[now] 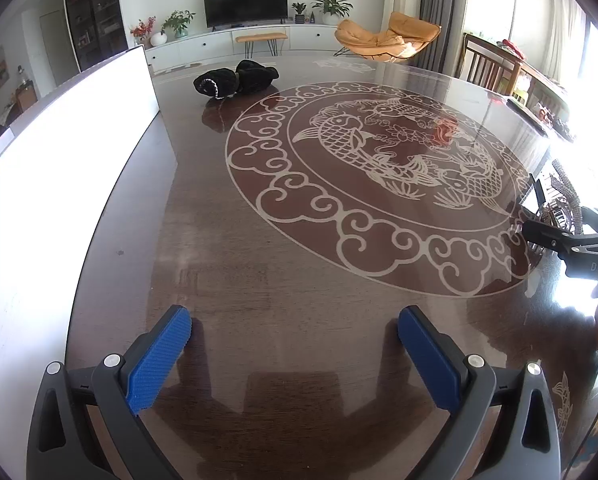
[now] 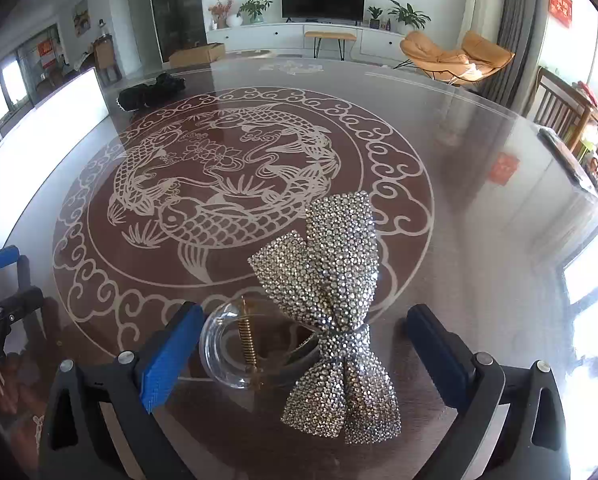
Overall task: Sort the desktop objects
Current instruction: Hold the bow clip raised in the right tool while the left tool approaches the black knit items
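A rhinestone bow hair clip (image 2: pixel 339 292) with a clear round clasp and gold spring (image 2: pixel 245 344) lies on the dark glass table (image 2: pixel 479 200), between the spread fingers of my right gripper (image 2: pixel 299 344), which is open around it. The clip also shows at the far right of the left wrist view (image 1: pixel 563 200), with the right gripper (image 1: pixel 555 236) beside it. My left gripper (image 1: pixel 295 340) is open and empty over bare table. A black fabric bundle (image 1: pixel 237 78) lies at the table's far side; it also shows in the right wrist view (image 2: pixel 151 92).
A bright white panel (image 1: pixel 59 184) stands along the table's left side. The table bears a round fish and cloud pattern (image 1: pixel 379 168). A wooden chair (image 2: pixel 559 108) stands at the far right edge. My left gripper shows at the left edge of the right wrist view (image 2: pixel 3 300).
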Tool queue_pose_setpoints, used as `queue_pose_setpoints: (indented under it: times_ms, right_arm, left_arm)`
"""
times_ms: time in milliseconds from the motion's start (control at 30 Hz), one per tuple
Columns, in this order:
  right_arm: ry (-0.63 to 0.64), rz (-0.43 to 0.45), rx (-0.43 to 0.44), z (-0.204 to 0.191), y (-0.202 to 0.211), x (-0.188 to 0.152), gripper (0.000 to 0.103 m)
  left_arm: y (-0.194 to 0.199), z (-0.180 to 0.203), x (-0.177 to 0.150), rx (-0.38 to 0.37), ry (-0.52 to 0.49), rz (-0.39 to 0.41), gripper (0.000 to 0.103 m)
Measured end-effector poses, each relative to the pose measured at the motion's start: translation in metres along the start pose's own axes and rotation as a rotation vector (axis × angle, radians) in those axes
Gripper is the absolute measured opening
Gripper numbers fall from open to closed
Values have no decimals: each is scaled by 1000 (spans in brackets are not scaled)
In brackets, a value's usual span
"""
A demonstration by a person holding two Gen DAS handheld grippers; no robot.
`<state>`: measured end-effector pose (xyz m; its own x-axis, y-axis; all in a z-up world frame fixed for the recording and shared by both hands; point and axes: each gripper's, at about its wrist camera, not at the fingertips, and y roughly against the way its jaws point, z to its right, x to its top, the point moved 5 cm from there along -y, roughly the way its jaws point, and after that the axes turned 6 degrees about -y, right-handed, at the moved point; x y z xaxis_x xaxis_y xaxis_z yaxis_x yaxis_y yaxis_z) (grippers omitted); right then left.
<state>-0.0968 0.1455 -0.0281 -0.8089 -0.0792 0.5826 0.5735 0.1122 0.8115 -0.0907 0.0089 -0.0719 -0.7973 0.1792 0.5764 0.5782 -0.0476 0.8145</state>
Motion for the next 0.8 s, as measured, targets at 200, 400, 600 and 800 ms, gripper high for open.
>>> queue_pose_setpoints:
  times_ms: [200, 400, 600, 800]
  right_arm:
    - [-3, -3, 2, 0, -1, 0, 103]
    - [-3, -3, 2, -1, -1, 0, 103]
    - [-3, -3, 2, -1, -1, 0, 103]
    - [-2, -2, 0, -1, -1, 0, 103]
  left_arm:
    - [-1, 1, 28, -16, -56, 23, 103]
    - [-30, -12, 124, 21, -185, 91, 103]
    - [-94, -69, 217, 35, -153, 55, 103]
    - [-153, -92, 251, -86, -35, 11, 103]
